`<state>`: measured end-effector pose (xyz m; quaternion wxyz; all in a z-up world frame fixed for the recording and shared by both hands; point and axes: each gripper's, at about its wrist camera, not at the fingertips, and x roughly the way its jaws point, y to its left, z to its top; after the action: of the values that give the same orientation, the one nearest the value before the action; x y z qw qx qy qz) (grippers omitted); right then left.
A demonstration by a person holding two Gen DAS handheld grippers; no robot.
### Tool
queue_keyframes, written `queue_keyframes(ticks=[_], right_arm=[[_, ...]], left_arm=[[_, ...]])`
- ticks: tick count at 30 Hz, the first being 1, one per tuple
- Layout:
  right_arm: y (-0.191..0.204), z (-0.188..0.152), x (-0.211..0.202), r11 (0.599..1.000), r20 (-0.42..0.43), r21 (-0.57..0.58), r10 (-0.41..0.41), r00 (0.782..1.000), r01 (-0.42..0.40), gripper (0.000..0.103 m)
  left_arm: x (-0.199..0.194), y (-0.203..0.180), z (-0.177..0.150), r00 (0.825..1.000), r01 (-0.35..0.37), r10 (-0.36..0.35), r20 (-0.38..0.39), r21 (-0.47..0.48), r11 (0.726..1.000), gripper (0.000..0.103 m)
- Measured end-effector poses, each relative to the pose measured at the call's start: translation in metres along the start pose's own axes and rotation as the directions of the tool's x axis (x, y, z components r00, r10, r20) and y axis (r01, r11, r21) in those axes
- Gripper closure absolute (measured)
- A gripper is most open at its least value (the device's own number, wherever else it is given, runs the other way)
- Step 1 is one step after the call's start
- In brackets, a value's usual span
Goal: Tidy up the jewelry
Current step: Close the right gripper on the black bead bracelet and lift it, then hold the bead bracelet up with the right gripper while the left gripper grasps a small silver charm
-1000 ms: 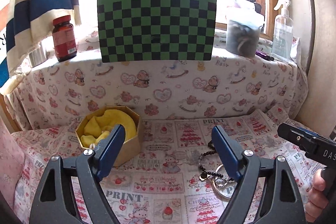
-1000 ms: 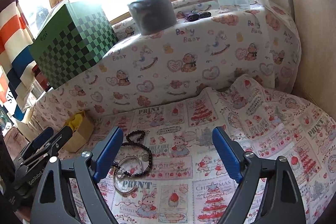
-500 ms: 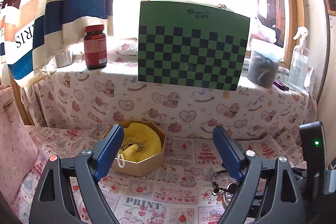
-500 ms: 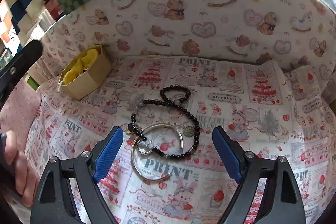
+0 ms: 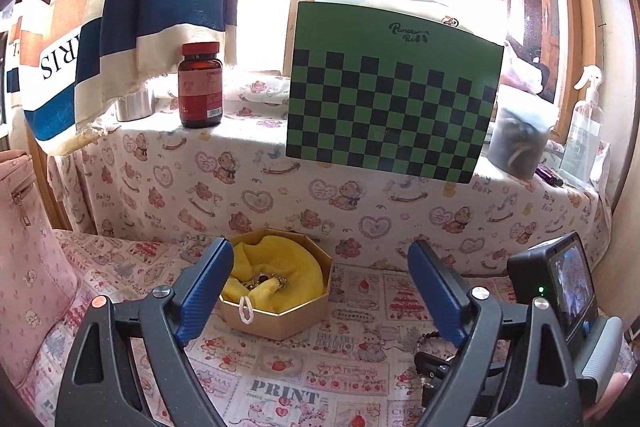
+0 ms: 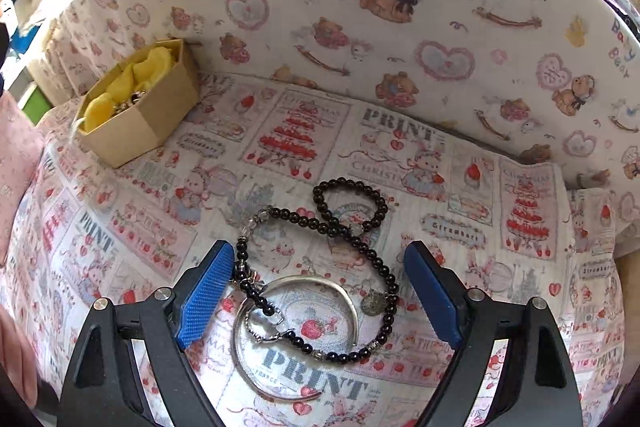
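Note:
A black bead necklace (image 6: pixel 352 223) and a silver open bangle (image 6: pixel 296 339) lie tangled on the printed cloth. My right gripper (image 6: pixel 320 291) is open and hovers right over them, its blue fingers on either side of the bangle, holding nothing. A tan octagonal box (image 5: pixel 280 311) lined with yellow cloth holds some jewelry; it also shows at the far left in the right wrist view (image 6: pixel 136 115). My left gripper (image 5: pixel 320 291) is open and empty, above the cloth just right of the box. The right gripper's body (image 5: pixel 560 291) shows at the right in the left wrist view.
A cloth-covered ledge rises behind the work area. On it stand a green checkered board (image 5: pixel 392 95), a red-capped brown bottle (image 5: pixel 200 87), a grey container (image 5: pixel 520 143) and a spray bottle (image 5: pixel 584 131). A pink bag (image 5: pixel 28 267) sits at the left.
My right gripper has dropped closer over the necklace and bangle, which now lie between its fingers. My left gripper has shifted left and tilted up; the box now sits nearer its left finger.

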<state>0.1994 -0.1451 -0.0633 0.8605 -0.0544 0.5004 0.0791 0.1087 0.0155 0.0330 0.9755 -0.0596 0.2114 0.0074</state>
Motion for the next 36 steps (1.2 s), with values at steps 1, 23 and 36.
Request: queue_keyframes(ticks=[1,23,36], right_arm=[[-0.002,0.001,0.001,1.000,0.006,0.024,-0.004,1.000,0.004,0.015],[-0.073,-0.060,-0.122,0.988,0.502,0.138,-0.007,0.865,-0.072,0.097],[-0.097,-0.057,-0.146,0.965,0.576,0.249,-0.082,0.814,-0.079,0.097]], left_arm=[[0.000,0.000,0.000,1.000,0.001,-0.001,-0.003,-0.001,1.000,0.015],[0.007,-0.013,-0.008,0.999,-0.015,0.017,-0.034,0.057,0.998,0.015],[0.020,-0.057,-0.029,0.970,0.110,-0.064,-0.234,0.189,0.976,0.029]])
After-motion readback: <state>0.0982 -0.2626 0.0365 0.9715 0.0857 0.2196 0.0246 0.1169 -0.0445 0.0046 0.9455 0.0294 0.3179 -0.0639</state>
